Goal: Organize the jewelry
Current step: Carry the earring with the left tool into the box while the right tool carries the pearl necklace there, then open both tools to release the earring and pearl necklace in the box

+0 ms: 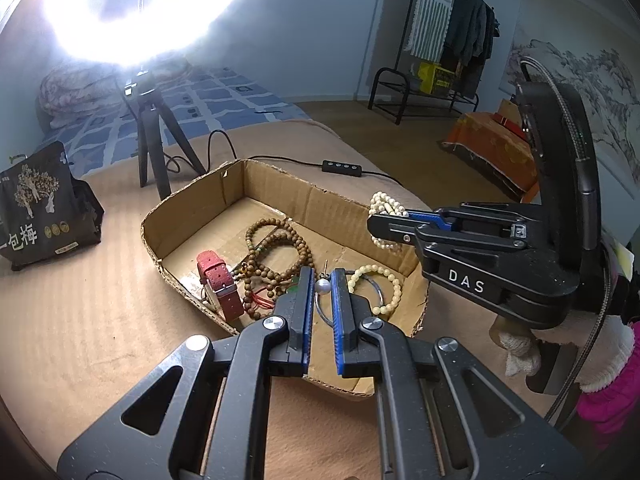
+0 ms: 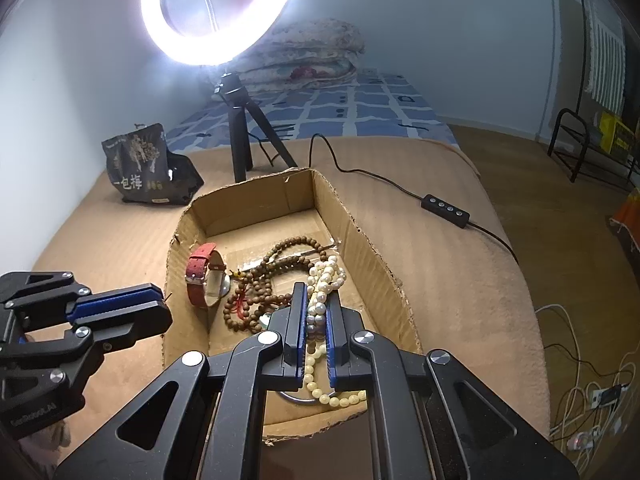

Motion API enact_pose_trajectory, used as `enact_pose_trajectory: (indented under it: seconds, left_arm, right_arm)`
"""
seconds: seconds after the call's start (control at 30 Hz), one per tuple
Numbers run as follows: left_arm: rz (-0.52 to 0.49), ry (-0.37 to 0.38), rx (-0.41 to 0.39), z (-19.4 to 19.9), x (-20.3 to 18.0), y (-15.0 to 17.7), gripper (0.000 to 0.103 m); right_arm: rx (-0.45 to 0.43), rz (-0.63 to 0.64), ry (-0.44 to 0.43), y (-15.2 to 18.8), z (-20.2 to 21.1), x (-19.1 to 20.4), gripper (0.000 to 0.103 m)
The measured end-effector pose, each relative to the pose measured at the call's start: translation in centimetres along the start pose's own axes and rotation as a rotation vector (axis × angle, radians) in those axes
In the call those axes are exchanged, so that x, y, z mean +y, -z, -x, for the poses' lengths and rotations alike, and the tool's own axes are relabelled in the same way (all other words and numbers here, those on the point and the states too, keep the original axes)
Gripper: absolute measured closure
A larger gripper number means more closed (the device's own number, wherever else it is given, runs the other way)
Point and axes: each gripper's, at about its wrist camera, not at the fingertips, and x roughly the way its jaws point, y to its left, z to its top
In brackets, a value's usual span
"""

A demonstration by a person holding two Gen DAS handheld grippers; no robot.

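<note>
An open cardboard box point(image 1: 280, 184) point(image 2: 360, 240) sits on the tan blanket. Inside lie a red-strap watch point(image 1: 218, 284) point(image 2: 202, 272), brown wooden bead strands point(image 1: 276, 248) point(image 2: 276, 276), a cream bead bracelet point(image 1: 384, 284) point(image 2: 336, 398) and a metal ring point(image 1: 320, 312). My right gripper point(image 2: 316, 300) point(image 1: 374, 224) is shut on a white pearl necklace point(image 2: 326, 280) point(image 1: 386, 204), held above the box's right side. My left gripper point(image 1: 323, 280) point(image 2: 160, 304) hovers over the box's near end, jaws slightly apart, with a silver pearl earring point(image 1: 322, 286) between the tips; contact is unclear.
A ring light on a black tripod point(image 2: 244, 140) point(image 1: 152, 140) stands behind the box, its cable and remote point(image 2: 444, 210) point(image 1: 342, 168) trailing right. A black snack bag point(image 2: 140, 168) point(image 1: 40, 208) sits at the left. A clothes rack point(image 1: 440, 48) stands across the room.
</note>
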Motion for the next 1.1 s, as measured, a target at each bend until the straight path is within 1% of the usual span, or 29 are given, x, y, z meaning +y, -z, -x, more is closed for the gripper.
enact_pose_trajectory:
  seconds: [0.07, 0.1, 0.17, 0.2, 0.23, 0.27, 0.3, 0.33, 0.37, 0.4, 0.43, 0.5, 0.53, 0.6, 0.67, 0.77, 0.8, 0.83, 0.9, 1.1]
  left_arm:
    - [-0.004, -0.006, 0.001, -0.1, -0.1, 0.0, 0.097]
    - [-0.005, -0.009, 0.002, -0.1, -0.1, 0.0, 0.097]
    - [-0.005, -0.01, 0.005, -0.1, -0.1, 0.0, 0.097]
    - [-0.007, -0.012, 0.006, -0.1, -0.1, 0.0, 0.097]
    - [-0.009, -0.014, 0.006, -0.1, -0.2, 0.0, 0.094]
    - [-0.011, -0.02, 0.007, -0.1, -0.2, 0.0, 0.083]
    - [-0.012, -0.021, 0.004, 0.0, -0.2, 0.0, 0.076]
    - [-0.012, -0.023, -0.004, 0.1, -0.2, 0.0, 0.064]
    - [-0.012, -0.025, -0.01, 0.2, -0.1, 0.1, 0.061]
    - [-0.013, -0.028, -0.014, 0.4, -0.1, 0.1, 0.061]
    - [-0.015, -0.029, -0.013, 0.4, -0.1, 0.1, 0.061]
    - [-0.02, -0.034, -0.014, 0.6, -0.2, 0.1, 0.061]
    - [-0.023, -0.036, -0.014, 0.6, -0.2, 0.1, 0.061]
    - [-0.027, -0.041, -0.013, 0.7, -0.2, 0.1, 0.059]
    - [-0.028, -0.044, -0.017, 0.9, -0.3, 0.2, 0.049]
    - [-0.032, -0.047, -0.029, 1.5, -0.5, 0.2, 0.044]
    - [-0.034, -0.051, -0.03, 1.6, -0.5, 0.2, 0.042]
    - [-0.036, -0.054, -0.031, 1.7, -0.6, 0.2, 0.039]
    - [-0.04, -0.055, -0.038, 2.0, -0.7, 0.2, 0.036]
    - [-0.04, -0.059, -0.048, 2.8, -1.0, 0.0, 0.035]
  right_arm:
    - [0.002, -0.001, 0.004, 0.0, 0.0, 0.0, 0.096]
    - [0.003, 0.0, 0.007, 0.0, 0.0, 0.0, 0.094]
    - [0.0, 0.0, 0.018, -0.1, 0.1, 0.0, 0.08]
    - [-0.005, -0.002, 0.023, -0.1, 0.1, 0.0, 0.069]
    - [-0.011, -0.003, 0.027, -0.2, 0.2, 0.0, 0.062]
    - [-0.017, -0.005, 0.031, -0.2, 0.3, 0.0, 0.061]
    - [-0.021, -0.008, 0.034, -0.2, 0.4, -0.1, 0.061]
    - [-0.021, -0.011, 0.035, -0.3, 0.4, -0.1, 0.061]
    - [-0.021, -0.014, 0.037, -0.3, 0.5, -0.2, 0.06]
    - [-0.02, -0.015, 0.04, -0.3, 0.5, -0.2, 0.055]
    - [-0.023, -0.014, 0.046, -0.3, 0.6, -0.1, 0.047]
    - [-0.032, -0.009, 0.063, -0.4, 0.7, 0.0, 0.036]
    - [-0.038, -0.009, 0.072, -0.4, 0.8, 0.1, 0.033]
    - [-0.044, -0.013, 0.083, -0.4, 1.1, 0.0, 0.032]
    - [-0.045, -0.017, 0.089, -0.5, 1.2, 0.0, 0.032]
    - [-0.047, -0.015, 0.1, -0.6, 1.5, 0.0, 0.029]
    - [-0.049, -0.012, 0.107, -0.6, 1.6, 0.1, 0.026]
    - [-0.053, -0.01, 0.114, -0.6, 1.7, 0.2, 0.026]
    - [-0.057, -0.007, 0.119, -0.7, 2.0, 0.3, 0.025]
    - [-0.067, 0.005, 0.127, -1.1, 2.8, 0.8, 0.024]
